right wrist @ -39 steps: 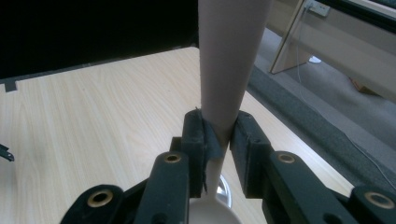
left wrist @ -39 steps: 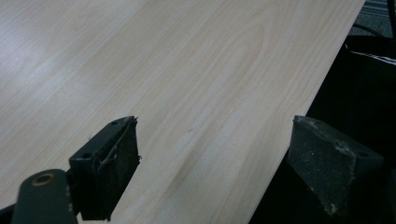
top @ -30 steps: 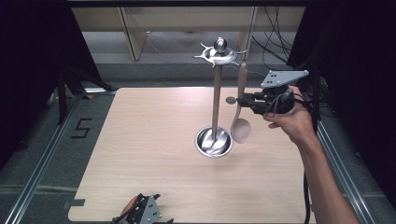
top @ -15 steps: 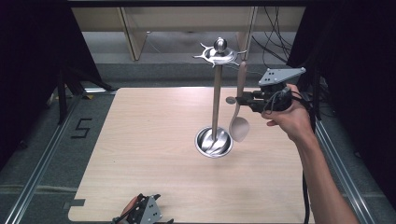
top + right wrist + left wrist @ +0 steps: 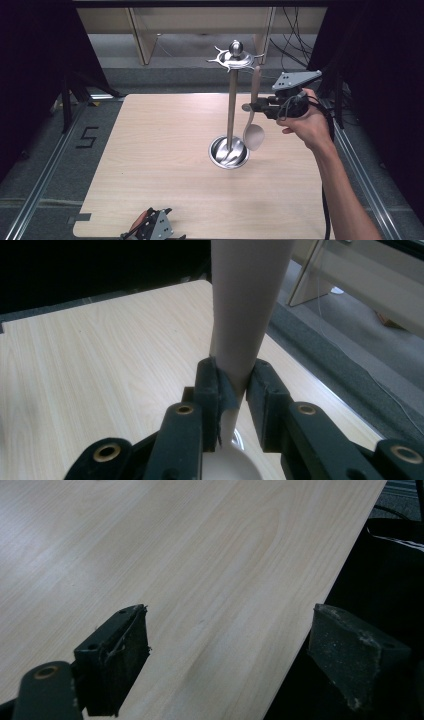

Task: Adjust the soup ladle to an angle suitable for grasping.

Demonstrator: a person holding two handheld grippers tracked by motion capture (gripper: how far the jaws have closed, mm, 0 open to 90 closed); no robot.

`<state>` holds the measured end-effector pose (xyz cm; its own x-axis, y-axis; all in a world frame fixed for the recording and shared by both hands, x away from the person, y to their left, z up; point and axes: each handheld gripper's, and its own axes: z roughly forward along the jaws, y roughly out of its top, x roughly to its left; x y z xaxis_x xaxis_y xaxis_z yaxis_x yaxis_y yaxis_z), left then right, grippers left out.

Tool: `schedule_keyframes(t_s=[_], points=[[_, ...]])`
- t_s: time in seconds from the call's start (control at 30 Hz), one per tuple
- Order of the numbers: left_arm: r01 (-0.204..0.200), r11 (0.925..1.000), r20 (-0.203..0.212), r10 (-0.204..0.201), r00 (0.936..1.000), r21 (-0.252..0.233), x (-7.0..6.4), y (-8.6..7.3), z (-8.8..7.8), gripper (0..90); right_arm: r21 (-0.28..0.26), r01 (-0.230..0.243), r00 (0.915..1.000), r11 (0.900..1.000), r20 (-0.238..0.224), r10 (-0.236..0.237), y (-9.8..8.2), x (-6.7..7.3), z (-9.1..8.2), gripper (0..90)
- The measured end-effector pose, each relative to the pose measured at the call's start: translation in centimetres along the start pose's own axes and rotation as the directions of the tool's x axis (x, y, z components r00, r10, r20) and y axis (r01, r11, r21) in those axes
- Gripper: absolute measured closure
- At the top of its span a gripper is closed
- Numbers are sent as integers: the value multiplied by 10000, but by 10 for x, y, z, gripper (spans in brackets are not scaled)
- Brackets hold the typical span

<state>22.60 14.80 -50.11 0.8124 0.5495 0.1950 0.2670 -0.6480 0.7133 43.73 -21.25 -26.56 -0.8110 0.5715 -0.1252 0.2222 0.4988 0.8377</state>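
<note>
Jaws of right gripper (image 5: 251,106) clamp beige spoon (image 5: 253,131) beside metal stand (image 5: 230,112); left gripper (image 5: 227,667) gapes empty.

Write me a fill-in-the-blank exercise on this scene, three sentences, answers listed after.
1. The right hand-held gripper is shut on the handle of a beige ____.
2. The spoon hangs upright beside the metal ____, bowl end down.
3. The left hand-held gripper is ____, with nothing between its jaws above the table.

Missing words: spoon; stand; open
</note>
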Motion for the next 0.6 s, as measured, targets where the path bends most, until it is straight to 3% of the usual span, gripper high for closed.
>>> schedule_keyframes(t_s=[0.03,0.07,0.23,0.27,0.33,0.5,0.53,0.6], points=[[-102,9999,1,102,9999,91,1,0,-2,155,-91,202,9998,9998,-49,-202,0,-1,1,763],[-40,10000,2,40,10000,-19,0,0,-1,155,-143,-69,10000,9999,47,70,-1,2,1,763],[-25,10000,-24,25,10000,29,0,0,0,155,-288,-140,9999,9995,85,143,-2,2,1,760],[207,9997,184,-204,9996,-122,-1,0,1,155,-226,-134,9999,9997,90,136,-2,2,1,757],[-25,10000,-34,25,10000,14,0,0,0,155,-378,-163,9998,9992,123,168,-3,1,0,751],[200,9997,164,-198,9997,-126,-1,0,0,155,-549,-374,9993,9978,-22,373,-4,2,0,739],[29,10000,47,-29,10000,16,0,0,0,155,-739,-226,9996,9970,144,238,-4,2,0,730],[39,10000,86,-39,10000,-37,-1,0,0,155,-717,-398,9990,9966,156,410,-4,3,-2,675]])
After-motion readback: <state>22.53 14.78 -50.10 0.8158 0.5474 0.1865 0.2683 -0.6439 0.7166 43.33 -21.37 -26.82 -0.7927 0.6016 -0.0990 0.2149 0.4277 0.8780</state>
